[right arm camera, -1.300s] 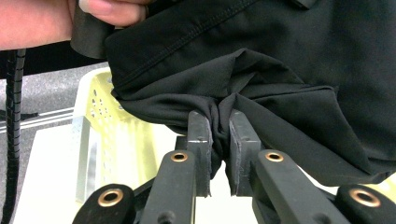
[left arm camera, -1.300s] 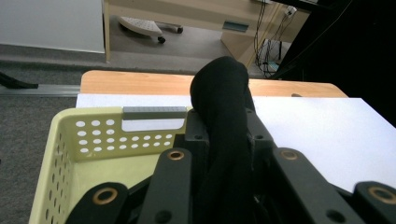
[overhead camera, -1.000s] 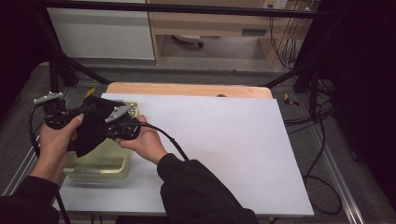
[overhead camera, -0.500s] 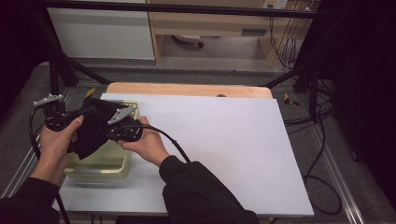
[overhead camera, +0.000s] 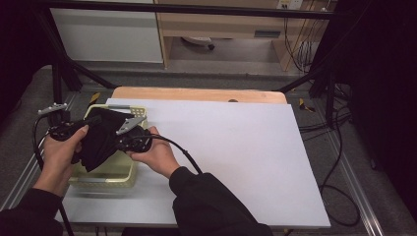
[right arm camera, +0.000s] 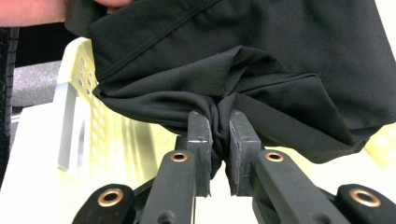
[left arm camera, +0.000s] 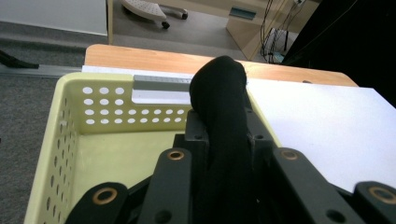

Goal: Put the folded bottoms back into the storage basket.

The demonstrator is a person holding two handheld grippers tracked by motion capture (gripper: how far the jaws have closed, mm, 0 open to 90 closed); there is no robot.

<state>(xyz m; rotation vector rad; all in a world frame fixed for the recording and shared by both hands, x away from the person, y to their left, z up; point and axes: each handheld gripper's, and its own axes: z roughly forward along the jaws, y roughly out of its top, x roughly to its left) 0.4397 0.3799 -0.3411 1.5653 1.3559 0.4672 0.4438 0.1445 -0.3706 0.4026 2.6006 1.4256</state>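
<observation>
A black cloth [overhead camera: 101,140] hangs bunched between both grippers above a pale yellow perforated basket [overhead camera: 105,174] at the table's left. My left gripper [overhead camera: 93,120] is shut on one edge of the cloth; in the left gripper view the black cloth [left arm camera: 219,107] bulges up between the jaws over the basket [left arm camera: 70,140]. My right gripper [overhead camera: 120,142] is shut on another fold; in the right gripper view a pinch of the cloth [right arm camera: 243,60] is squeezed at the gripper [right arm camera: 218,114], with the basket [right arm camera: 93,116] behind.
A white sheet [overhead camera: 236,157] covers the table to the right of the basket, with a wooden board edge [overhead camera: 196,93] at the back. A metal frame and cables [overhead camera: 334,162] run along the right side. A cable trails from the right gripper over the sleeve.
Both hands and the cloth stay almost where they were above the basket; the grips are unchanged.
</observation>
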